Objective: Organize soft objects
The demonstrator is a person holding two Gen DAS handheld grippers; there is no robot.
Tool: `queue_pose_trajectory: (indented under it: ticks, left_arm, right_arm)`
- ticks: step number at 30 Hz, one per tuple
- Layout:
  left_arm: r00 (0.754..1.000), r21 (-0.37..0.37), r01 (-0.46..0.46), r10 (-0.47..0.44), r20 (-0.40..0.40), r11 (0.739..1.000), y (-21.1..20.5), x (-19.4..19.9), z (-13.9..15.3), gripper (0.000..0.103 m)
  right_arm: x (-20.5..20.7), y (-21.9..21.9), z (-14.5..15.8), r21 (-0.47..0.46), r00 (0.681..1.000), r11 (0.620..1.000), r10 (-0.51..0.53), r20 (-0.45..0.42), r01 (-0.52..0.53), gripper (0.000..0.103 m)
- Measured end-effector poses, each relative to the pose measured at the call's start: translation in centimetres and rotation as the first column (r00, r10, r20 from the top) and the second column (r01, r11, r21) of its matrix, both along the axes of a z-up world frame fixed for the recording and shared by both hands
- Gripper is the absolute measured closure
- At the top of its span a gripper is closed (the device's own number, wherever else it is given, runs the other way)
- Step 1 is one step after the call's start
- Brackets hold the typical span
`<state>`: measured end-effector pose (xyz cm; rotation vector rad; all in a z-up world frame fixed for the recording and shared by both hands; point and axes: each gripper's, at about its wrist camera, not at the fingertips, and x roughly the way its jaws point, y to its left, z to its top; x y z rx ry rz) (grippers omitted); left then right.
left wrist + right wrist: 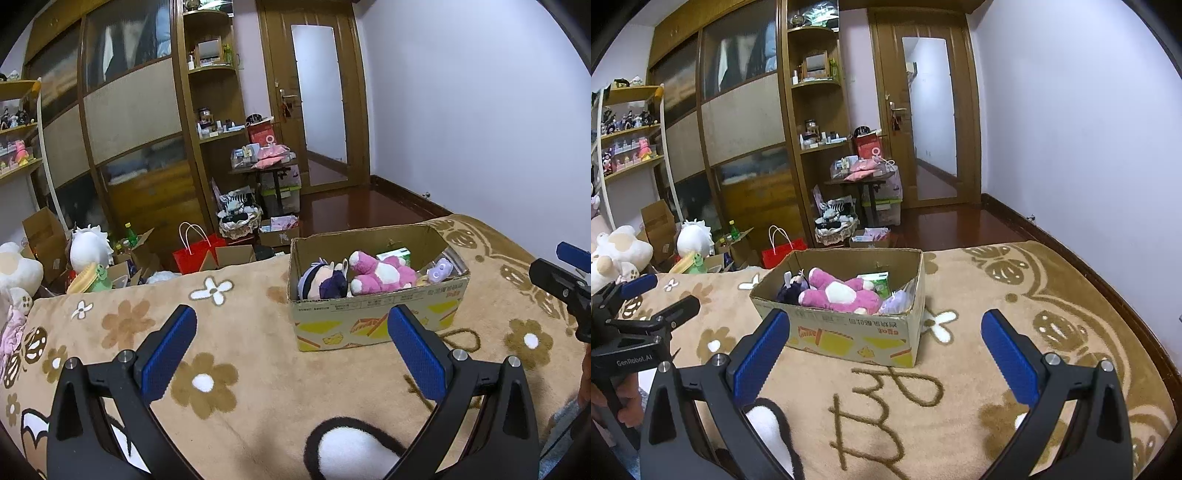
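Both grippers, left (291, 332) and right (884, 336), are hovering with fingers apart and empty over the blanket (258, 369), facing the box (373, 314) holding a pink plush (380, 273) and what is possibly a doll (325, 282).

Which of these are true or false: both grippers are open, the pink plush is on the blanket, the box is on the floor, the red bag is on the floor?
1. Both grippers are open. True: the left gripper and right gripper are spread and empty.
2. The pink plush lies on the blanket. False: it is inside the box.
3. The box stands on the floor. False: it sits on the blanket.
4. The red bag is on the floor beyond the blanket. True.
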<state>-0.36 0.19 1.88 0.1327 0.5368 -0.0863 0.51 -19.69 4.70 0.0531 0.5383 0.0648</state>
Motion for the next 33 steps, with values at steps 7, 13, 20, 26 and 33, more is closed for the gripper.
queue_pose_trajectory:
  ticks: [7, 13, 20, 26, 33]
  left_arm:
    - [1.000, -0.006, 0.010, -0.010, -0.001, 1.000, -0.01, 0.19, -0.22, 0.001]
    - [1.000, -0.007, 0.007, -0.007, 0.005, 1.000, 0.04, 0.08, -0.17, 0.001]
    - [1.000, -0.006, 0.012, -0.012, -0.007, 1.000, -0.09, 0.17, -0.26, 0.001]
    - [1.000, 0.002, 0.012, -0.012, -0.019, 1.000, -0.15, 0.22, -0.69, 0.001]
    - [1.000, 0.000, 0.011, -0.011, -0.020, 1.000, -0.17, 0.23, -0.71, 0.001]
  right_arm:
    - [0.27, -0.07, -0.16, 0.001, 1.000, 1.000, -0.008, -0.006, 0.008, 0.000]
    - [0.31, -0.14, -0.29, 0.002, 1.000, 1.000, -0.006, -0.011, 0.006, 0.000]
    - [0.35, -0.11, -0.68, -0.001, 1.000, 1.000, -0.009, -0.016, 0.009, 0.000]
    - [0.45, -0.13, -0.84, -0.003, 1.000, 1.000, -0.009, -0.016, 0.009, 0.000]
    - [0.42, -0.11, -0.82, -0.004, 1.000, 1.000, -0.010, -0.015, 0.010, 0.000]
